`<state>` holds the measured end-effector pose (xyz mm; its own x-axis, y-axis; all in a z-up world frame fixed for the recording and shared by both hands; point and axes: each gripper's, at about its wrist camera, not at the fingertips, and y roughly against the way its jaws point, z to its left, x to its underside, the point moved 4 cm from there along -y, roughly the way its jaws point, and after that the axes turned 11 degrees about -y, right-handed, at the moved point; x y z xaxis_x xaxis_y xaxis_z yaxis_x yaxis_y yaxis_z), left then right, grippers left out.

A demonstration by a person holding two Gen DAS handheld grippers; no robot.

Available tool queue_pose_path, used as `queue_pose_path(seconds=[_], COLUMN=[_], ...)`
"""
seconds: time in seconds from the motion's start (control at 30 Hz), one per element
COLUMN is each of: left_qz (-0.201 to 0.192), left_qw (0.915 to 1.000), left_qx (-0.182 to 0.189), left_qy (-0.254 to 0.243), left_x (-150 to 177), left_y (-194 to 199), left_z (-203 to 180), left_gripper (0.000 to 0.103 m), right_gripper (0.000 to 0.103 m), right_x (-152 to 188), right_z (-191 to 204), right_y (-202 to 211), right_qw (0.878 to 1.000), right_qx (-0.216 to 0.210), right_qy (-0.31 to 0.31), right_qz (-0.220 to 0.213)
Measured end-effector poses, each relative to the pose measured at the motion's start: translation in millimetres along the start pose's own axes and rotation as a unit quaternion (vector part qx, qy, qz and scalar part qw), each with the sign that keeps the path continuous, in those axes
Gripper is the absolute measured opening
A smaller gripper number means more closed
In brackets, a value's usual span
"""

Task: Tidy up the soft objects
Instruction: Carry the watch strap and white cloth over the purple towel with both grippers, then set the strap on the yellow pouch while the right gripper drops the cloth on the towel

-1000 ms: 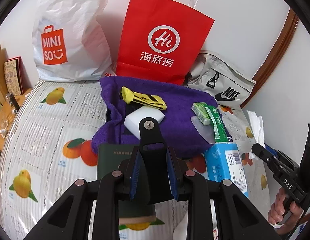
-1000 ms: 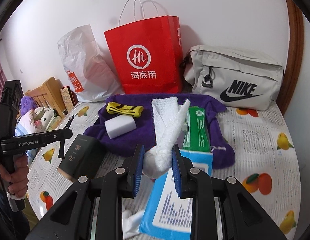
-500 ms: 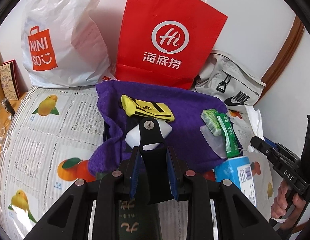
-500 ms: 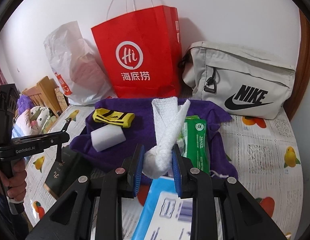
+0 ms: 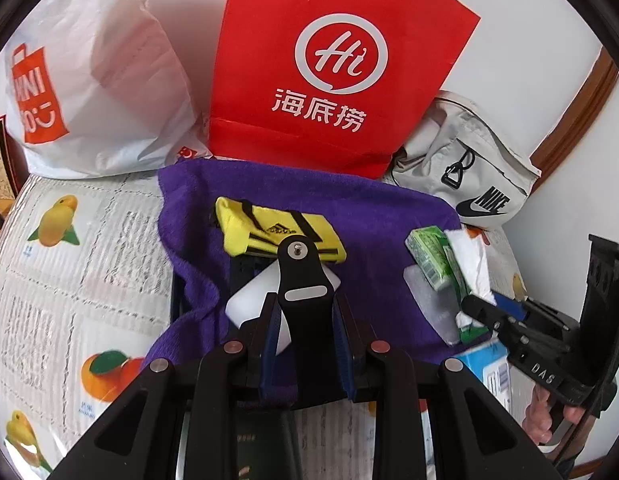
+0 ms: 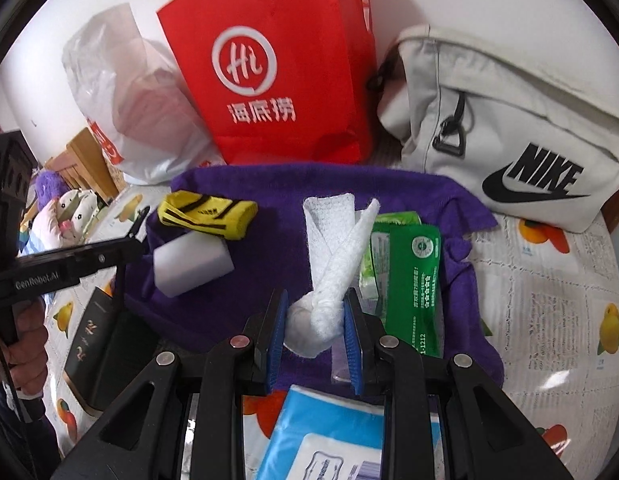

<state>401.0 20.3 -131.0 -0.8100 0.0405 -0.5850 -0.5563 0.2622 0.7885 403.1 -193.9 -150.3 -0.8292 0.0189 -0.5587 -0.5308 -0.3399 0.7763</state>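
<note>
Knotted white cloth (image 6: 329, 276) — fluffy, soft, twisted

A fuzzy purple cloth towel (image 6: 269, 248) is lying under a knitted yellow-and-black sock (image 6: 207, 216), a matt white foam block (image 6: 191, 266) and a glossy green plastic packet (image 6: 415, 280), while a smooth red paper bag (image 6: 277, 72), a crinkled translucent white plastic bag (image 6: 121, 104) and a matt beige fabric pouch (image 6: 509, 128) are standing behind

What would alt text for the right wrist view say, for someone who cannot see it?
A claw grips a knotted white cloth above a purple towel holding a yellow sock, white sponge and green packets. Behind stand a red bag and grey Nike bag.
</note>
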Motion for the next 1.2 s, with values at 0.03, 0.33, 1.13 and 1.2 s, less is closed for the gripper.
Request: queue_pose_path(seconds=[0.03, 0.33, 1.13, 1.2], left_qz=[0.002, 0.019, 0.042, 0.037], left_qw=[1.0, 0.9998, 0.999, 0.9991], left_qx=[-0.001, 0.002, -0.017, -0.021], left_qy=[-0.001, 0.006, -0.005, -0.003], left_x=[-2.0, -9.5, -4.4, -2.2], left_y=[-2.9, -27.4, -36.7, -28.4], left_z=[-0.5, -0.5, 4.3, 6.2], left_gripper=[0.025, 0.025, 0.047, 0.047], right_gripper=[0.027, 0.027, 0.056, 0.056], right_x=[0.0, -3.8, -0.4, 1.7], right_z=[-1.4, -10.3, -7.3, -6.6], right_y=[-3.6, -25.1, -19.7, -12.5], right_qw=[1.0, 0.999, 1.0, 1.0], right_qx=[0.002, 0.014, 0.019, 0.019], right_qy=[0.001, -0.012, 0.001, -0.002], right_qz=[0.006, 0.034, 0.022, 0.017])
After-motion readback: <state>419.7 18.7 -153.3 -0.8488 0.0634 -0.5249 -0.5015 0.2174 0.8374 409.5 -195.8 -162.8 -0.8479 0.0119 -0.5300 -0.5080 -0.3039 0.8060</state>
